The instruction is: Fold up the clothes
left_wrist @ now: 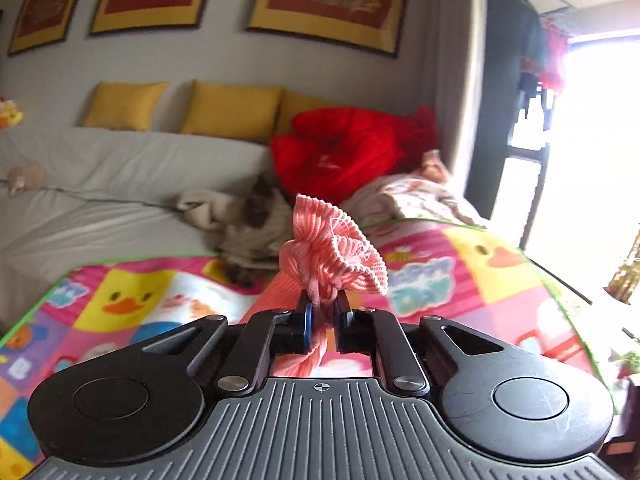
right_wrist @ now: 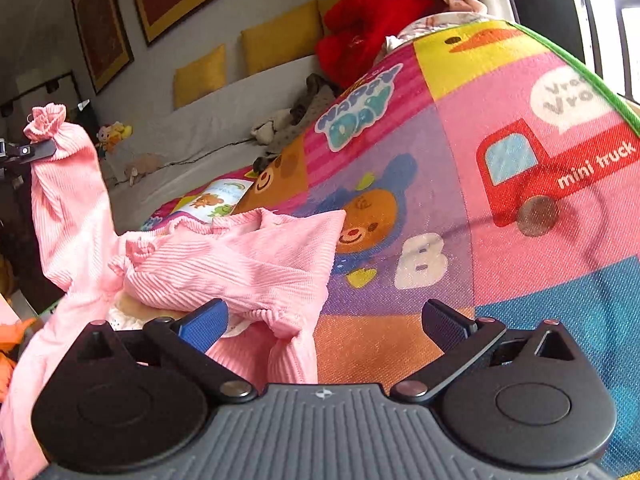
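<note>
Pink garment, left wrist view: a ruffled cuff of the pink ribbed garment [left_wrist: 334,256] is pinched between the closed fingers of the left claw [left_wrist: 322,314], with the frill fanned out above the tips and the sleeve hanging below them.
Surroundings, left wrist view: a cartoon play mat [left_wrist: 472,276] is spread underneath; a red jacket [left_wrist: 336,152] and a beige cloth heap [left_wrist: 240,220] are seen beyond on the grey sofa [left_wrist: 100,184], backed by yellow cushions [left_wrist: 234,106].
Pink garment, right wrist view: the garment's body [right_wrist: 236,260] lies crumpled on the mat's [right_wrist: 460,168] near left part, just ahead of the right claw's [right_wrist: 324,324] left finger.
Right claw: the fingers are spread wide, nothing held; the blue pad [right_wrist: 202,326] lies against the fabric.
Seen only here: the lifted sleeve [right_wrist: 68,184] is shown raised at far left, gripped near its cuff by the other claw [right_wrist: 34,150].
</note>
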Demonstrator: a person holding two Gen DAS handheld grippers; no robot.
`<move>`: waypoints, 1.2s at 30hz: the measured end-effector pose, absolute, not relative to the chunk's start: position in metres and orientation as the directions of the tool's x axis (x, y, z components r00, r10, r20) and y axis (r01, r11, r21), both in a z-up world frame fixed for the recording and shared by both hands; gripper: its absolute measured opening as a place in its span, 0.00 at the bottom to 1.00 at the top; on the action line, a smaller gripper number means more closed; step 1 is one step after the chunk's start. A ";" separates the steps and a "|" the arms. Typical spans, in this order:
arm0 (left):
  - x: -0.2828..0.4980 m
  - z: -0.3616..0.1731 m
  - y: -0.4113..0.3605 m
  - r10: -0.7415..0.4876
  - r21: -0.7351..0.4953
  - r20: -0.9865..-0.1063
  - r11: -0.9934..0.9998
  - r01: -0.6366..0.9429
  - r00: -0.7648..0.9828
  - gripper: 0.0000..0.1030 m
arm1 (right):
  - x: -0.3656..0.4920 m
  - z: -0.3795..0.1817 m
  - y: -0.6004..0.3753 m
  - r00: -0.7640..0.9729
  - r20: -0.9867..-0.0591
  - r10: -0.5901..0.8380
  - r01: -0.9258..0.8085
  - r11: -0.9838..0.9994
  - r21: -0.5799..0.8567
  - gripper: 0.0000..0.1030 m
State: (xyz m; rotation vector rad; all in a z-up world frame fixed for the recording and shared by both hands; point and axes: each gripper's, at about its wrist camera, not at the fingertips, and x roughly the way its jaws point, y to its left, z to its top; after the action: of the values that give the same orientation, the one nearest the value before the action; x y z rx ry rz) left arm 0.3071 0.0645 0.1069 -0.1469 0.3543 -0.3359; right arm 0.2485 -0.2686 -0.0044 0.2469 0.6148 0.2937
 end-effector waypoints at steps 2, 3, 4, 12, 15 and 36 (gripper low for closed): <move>0.314 0.106 0.030 -0.422 -0.232 -0.326 0.903 0.361 0.846 0.16 | 0.256 -0.009 -0.275 0.756 -0.541 0.368 -0.187 0.914 0.362 1.00; 0.318 0.102 0.017 -0.447 -0.248 -0.342 0.891 0.379 0.827 0.24 | 0.258 -0.010 -0.277 0.750 -0.543 0.378 -0.181 0.907 0.380 1.00; 0.322 0.097 0.008 -0.472 -0.268 -0.360 0.879 0.395 0.805 0.29 | 0.259 -0.011 -0.278 0.748 -0.543 0.382 -0.180 0.904 0.388 1.00; 0.314 0.078 0.019 -0.487 -0.295 -0.412 0.871 0.393 0.770 0.77 | 0.261 -0.012 -0.281 0.742 -0.538 0.399 -0.178 0.892 0.416 1.00; 0.302 0.059 0.057 -0.404 -0.242 -0.504 0.915 0.324 0.764 0.78 | 0.261 -0.011 -0.281 0.741 -0.537 0.403 -0.186 0.892 0.413 1.00; 0.168 -0.019 0.124 -0.262 -0.102 -0.727 0.955 0.278 0.634 0.06 | 0.152 0.003 -0.264 0.664 -0.662 0.348 -0.378 0.920 0.105 0.03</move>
State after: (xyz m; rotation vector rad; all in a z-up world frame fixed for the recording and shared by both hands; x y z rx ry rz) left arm 0.1682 0.1235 -0.0188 0.0207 0.8282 -0.3092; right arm 0.1523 -0.2636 0.0028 -0.0433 0.7388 0.4107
